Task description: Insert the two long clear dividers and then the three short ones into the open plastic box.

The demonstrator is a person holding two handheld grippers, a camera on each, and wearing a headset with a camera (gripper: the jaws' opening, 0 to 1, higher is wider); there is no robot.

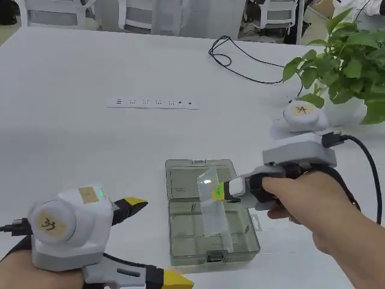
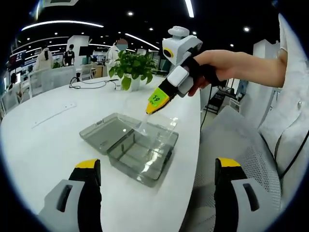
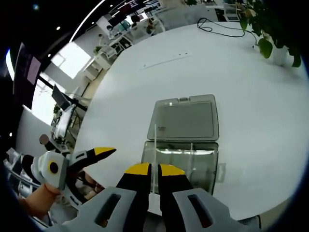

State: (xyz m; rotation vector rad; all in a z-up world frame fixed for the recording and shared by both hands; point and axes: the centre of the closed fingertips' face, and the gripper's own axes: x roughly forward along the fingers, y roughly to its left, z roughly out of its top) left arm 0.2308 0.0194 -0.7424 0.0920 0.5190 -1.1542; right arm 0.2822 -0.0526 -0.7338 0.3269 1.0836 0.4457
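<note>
Item one: my right gripper (image 1: 219, 191), jaws closed nearly together on the top edge of a clear plastic divider sheet (image 1: 213, 211). I held the sheet upright over the box so that its lower edge could, as I judged, drop into the wall slots; whether it was already seated I could not tell. Item two: a translucent grey-green plastic box (image 1: 180, 253), near the table's front edge, with its hinged lid (image 1: 186, 177) lying flat and open on the far side, leaving the base free for loading. Item three: my left gripper (image 1: 157, 241), jaws spread wide and holding nothing, parked just left of the box, probably to steady it if needed. Markings: a round tan label (image 1: 49, 224) on the left gripper read "33"; a green-yellow sticker (image 2: 155, 98) at the right gripper's tip carried digits too blurred to read.
</note>
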